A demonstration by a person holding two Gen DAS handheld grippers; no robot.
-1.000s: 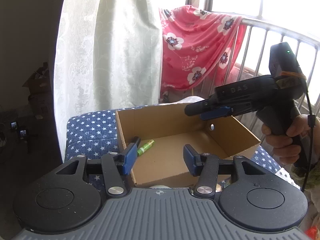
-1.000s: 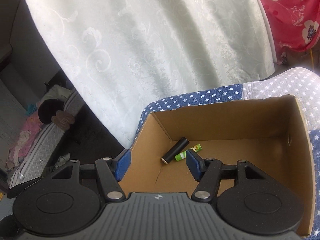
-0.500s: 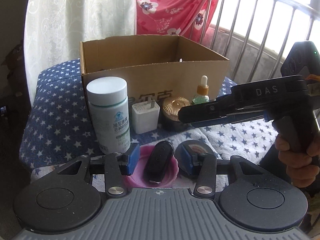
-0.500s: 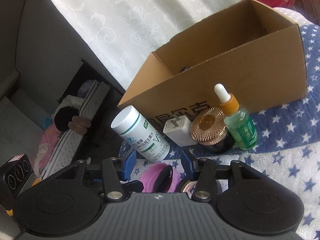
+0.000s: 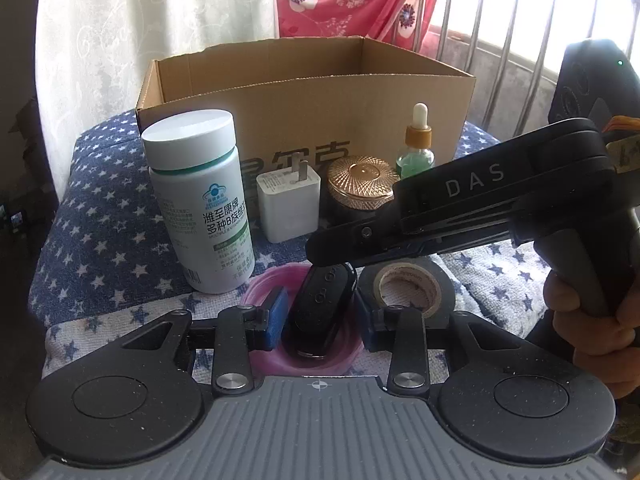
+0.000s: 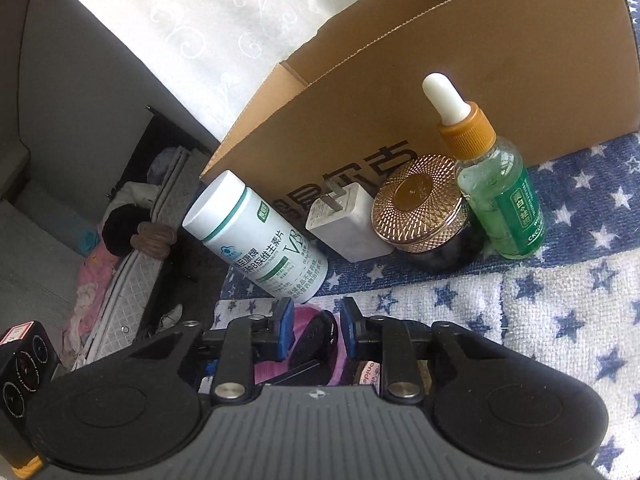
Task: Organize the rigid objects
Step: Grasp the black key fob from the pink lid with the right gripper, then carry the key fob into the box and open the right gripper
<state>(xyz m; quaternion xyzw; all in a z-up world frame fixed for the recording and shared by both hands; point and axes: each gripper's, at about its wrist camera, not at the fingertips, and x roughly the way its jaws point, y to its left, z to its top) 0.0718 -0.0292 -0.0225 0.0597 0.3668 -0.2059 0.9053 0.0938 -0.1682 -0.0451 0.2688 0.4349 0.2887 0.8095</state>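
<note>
A black key fob point(image 5: 323, 308) lies across a pink ring point(image 5: 264, 285) on the star-print cloth, close in front of both grippers. My left gripper point(image 5: 320, 318) is open, its blue pads on either side of the fob and ring. My right gripper point(image 6: 313, 330) is open, its pads straddling the fob point(image 6: 316, 338) from the right side; its body point(image 5: 460, 208) crosses the left wrist view. A black tape roll point(image 5: 408, 286) lies just right of the ring. Behind stands an open cardboard box point(image 5: 304, 120).
In front of the box stand a white vitamin bottle point(image 5: 200, 200), a white charger plug point(image 5: 288, 206), a gold-lidded jar point(image 5: 360, 186) and a green dropper bottle point(image 6: 496, 188). A white curtain point(image 5: 160, 20) and metal railing point(image 5: 520, 40) are behind. The cloth's left edge drops to the floor.
Both grippers pulled back from over the box and came down low in front of it. They now sit closer around the key fob and pink ring, both still open.
</note>
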